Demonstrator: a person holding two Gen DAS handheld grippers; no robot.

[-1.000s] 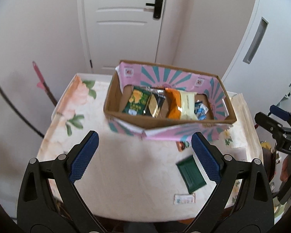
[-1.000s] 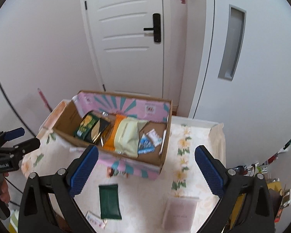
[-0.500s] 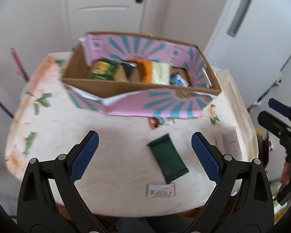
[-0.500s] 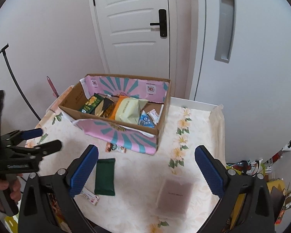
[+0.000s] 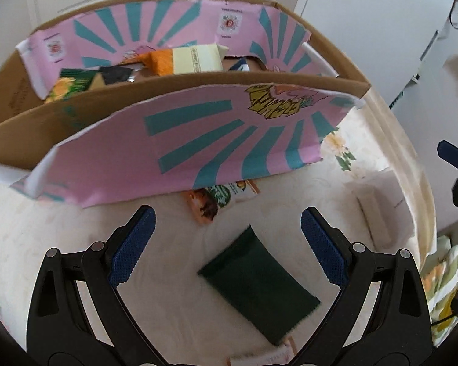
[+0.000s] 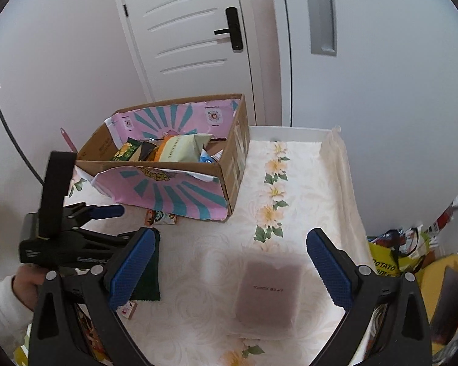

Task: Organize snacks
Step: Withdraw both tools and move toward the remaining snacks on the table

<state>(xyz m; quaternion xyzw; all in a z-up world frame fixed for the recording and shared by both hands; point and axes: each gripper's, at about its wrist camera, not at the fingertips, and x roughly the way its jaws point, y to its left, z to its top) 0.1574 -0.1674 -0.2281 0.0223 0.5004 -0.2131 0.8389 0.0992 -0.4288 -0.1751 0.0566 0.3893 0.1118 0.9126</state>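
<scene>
A dark green snack packet (image 5: 258, 286) lies flat on the floral tablecloth, between and just ahead of my open, empty left gripper (image 5: 228, 245). The packet also shows in the right wrist view (image 6: 148, 270), partly behind a finger. A cardboard box (image 5: 180, 85) with pink and teal flaps holds several snack bags (image 6: 168, 149). A small orange and green packet (image 5: 219, 199) lies at the box's front flap. My right gripper (image 6: 227, 267) is open and empty above a pale pink translucent packet (image 6: 268, 292). The left gripper also shows in the right wrist view (image 6: 107, 222).
A small white sachet (image 6: 128, 309) lies near the table's front edge. The table (image 6: 290, 183) ends close on the right, with bags and clutter (image 6: 394, 262) beyond it. A white door (image 6: 192, 36) and walls stand behind the box.
My left gripper has come down and forward toward the green packet, which now lies between its fingers. My right gripper has dropped lower over the pink packet.
</scene>
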